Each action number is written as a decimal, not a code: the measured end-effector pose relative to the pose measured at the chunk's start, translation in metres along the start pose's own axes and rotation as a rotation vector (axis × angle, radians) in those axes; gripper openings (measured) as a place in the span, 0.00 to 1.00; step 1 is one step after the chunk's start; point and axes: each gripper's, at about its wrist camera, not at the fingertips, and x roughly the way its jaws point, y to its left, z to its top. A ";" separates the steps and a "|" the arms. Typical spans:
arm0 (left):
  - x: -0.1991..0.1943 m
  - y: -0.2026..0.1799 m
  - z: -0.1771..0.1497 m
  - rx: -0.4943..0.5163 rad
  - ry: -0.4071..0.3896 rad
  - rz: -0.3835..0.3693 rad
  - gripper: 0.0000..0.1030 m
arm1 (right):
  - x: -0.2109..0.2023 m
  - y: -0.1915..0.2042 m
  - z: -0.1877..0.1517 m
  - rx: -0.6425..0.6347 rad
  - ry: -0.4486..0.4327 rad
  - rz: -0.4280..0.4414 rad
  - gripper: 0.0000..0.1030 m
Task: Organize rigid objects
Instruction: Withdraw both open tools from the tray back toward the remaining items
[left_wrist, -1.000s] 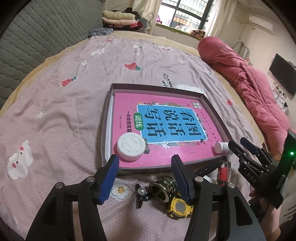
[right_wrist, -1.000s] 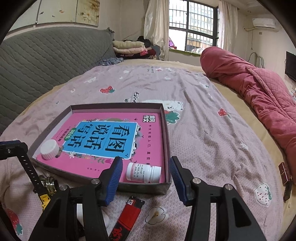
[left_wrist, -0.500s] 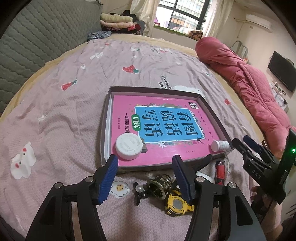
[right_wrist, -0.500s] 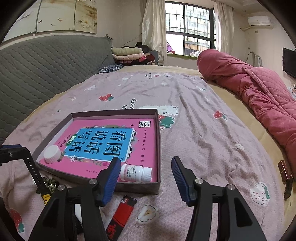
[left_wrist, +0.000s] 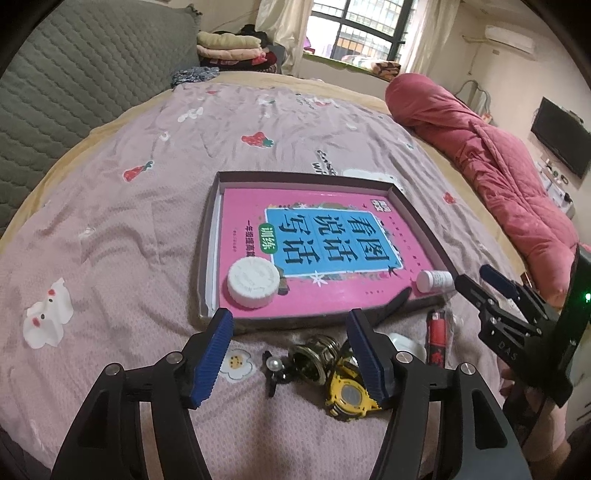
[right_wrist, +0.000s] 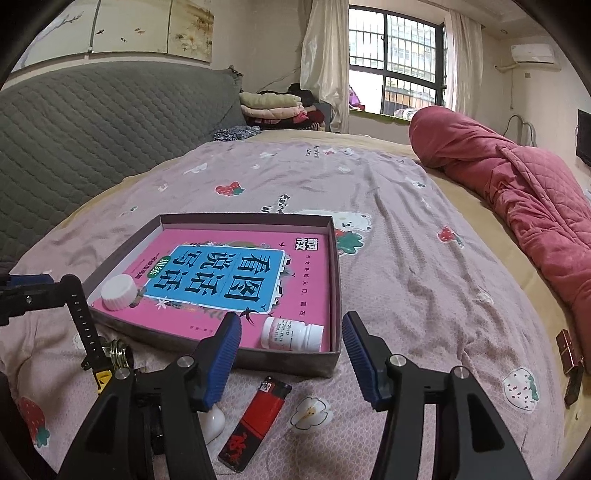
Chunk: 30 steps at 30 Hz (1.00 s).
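Between the blue pads of the left tool (left_wrist: 291, 356), nothing is being gripped: its jaws are opening, and the loose items are lying on the bed below and beyond the fingertips, not pressed by them. Just short of the box's near wall, a dark hair clip with a pearl (left_wrist: 274, 367), a brass-coloured ring-shaped part (left_wrist: 314, 356) and a yellow watch (left_wrist: 349, 397) are sitting close together. The watch is lying nearest the left tool's right finger, which is partly covering it; its black strap (right_wrist: 83, 321) is rising steeply, so its long axis is running up and away from the bedsheet rather than flat.

The right tool (right_wrist: 291, 354) is standing wide apart and is holding nothing. Directly below its opening, on the near side of the box (right_wrist: 295, 363), a red lighter (right_wrist: 256, 424) is lying with its long axis slanting toward the box wall. The right tool is judged the nearer one for the lighter, the left tool for the watch cluster.

Inside the box, on the pink book (left_wrist: 332, 258), a white round cap (left_wrist: 253, 282) is resting at the near left corner and a white pill bottle (right_wrist: 291, 334) is lying on its side at the near right corner.

A white rounded object (right_wrist: 214, 422) beside the lighter is being largely hidden by the right tool's left finger; its identity cannot be told. Small dark items (right_wrist: 570, 356) well away from the box, at the bed edge, are too distorted to name.
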 end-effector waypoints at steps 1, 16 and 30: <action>-0.001 -0.001 -0.001 0.003 0.001 0.000 0.64 | 0.000 0.000 0.000 0.001 0.000 0.002 0.55; -0.008 -0.016 -0.021 0.044 0.009 -0.006 0.65 | -0.012 -0.003 -0.005 0.009 -0.010 0.010 0.55; -0.014 -0.023 -0.036 0.079 0.021 -0.043 0.65 | -0.022 0.006 -0.011 -0.012 0.001 0.011 0.55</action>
